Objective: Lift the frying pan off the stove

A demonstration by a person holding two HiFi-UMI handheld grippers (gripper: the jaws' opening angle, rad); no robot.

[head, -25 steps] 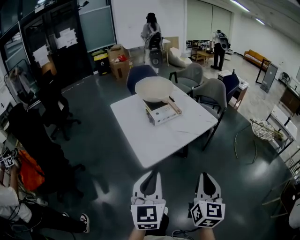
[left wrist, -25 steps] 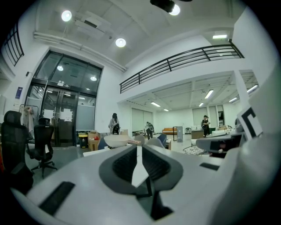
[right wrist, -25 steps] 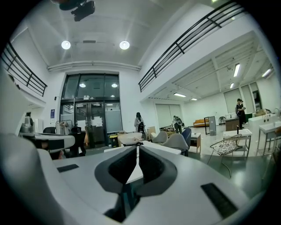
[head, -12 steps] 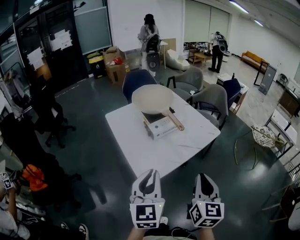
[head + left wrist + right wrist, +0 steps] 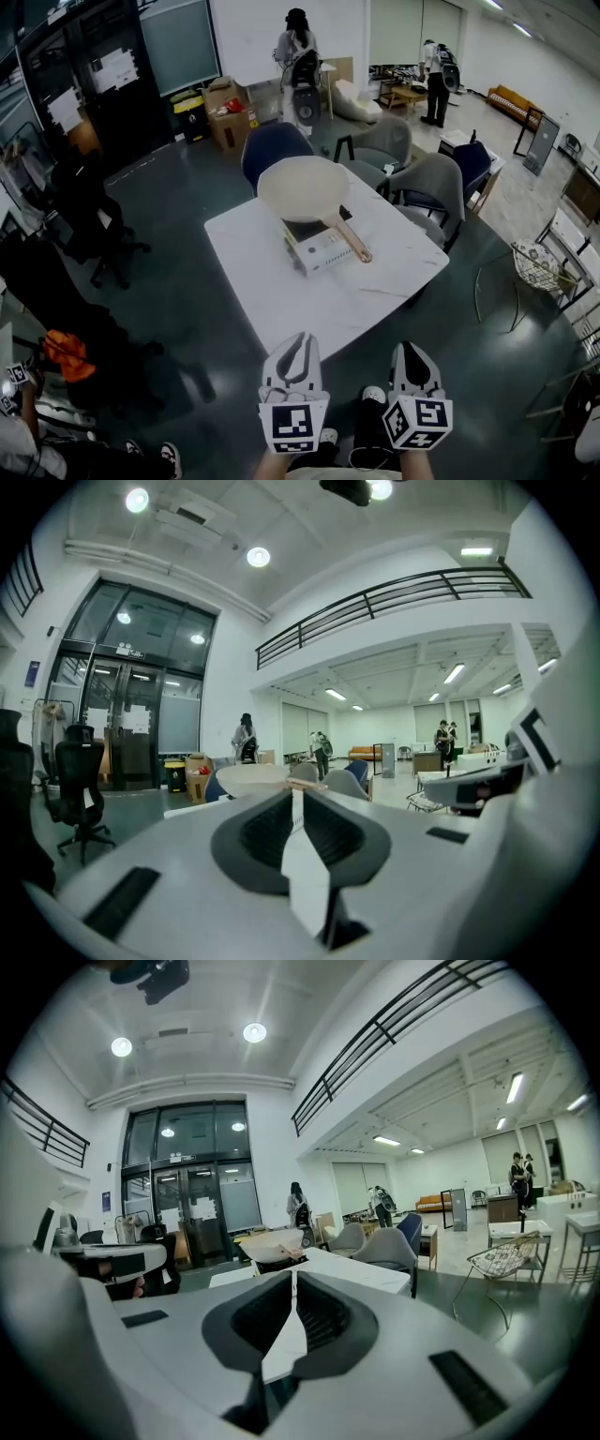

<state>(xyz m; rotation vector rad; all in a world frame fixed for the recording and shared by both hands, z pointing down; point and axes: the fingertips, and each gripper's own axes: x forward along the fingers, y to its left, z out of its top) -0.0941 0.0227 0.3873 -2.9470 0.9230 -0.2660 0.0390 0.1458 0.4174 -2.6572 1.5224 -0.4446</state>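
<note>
Meanwhile, the white left gripper (image 5: 299, 339) and right gripper (image 5: 411, 350), both shut empty, have neared the cream round frying pan (image 5: 303, 187).

Round ceiling lamps (image 5: 253, 1032) and strip lights (image 5: 514, 1087) give bright, even light with only weak shadows. The dark floor (image 5: 178, 281) shows pale reflections. All views bend strongly at the edges, and both gripper views have black corners. Close to the lens, the left hand-held gripper (image 5: 296, 794) and right hand-held gripper (image 5: 292, 1279) look soft.
</note>
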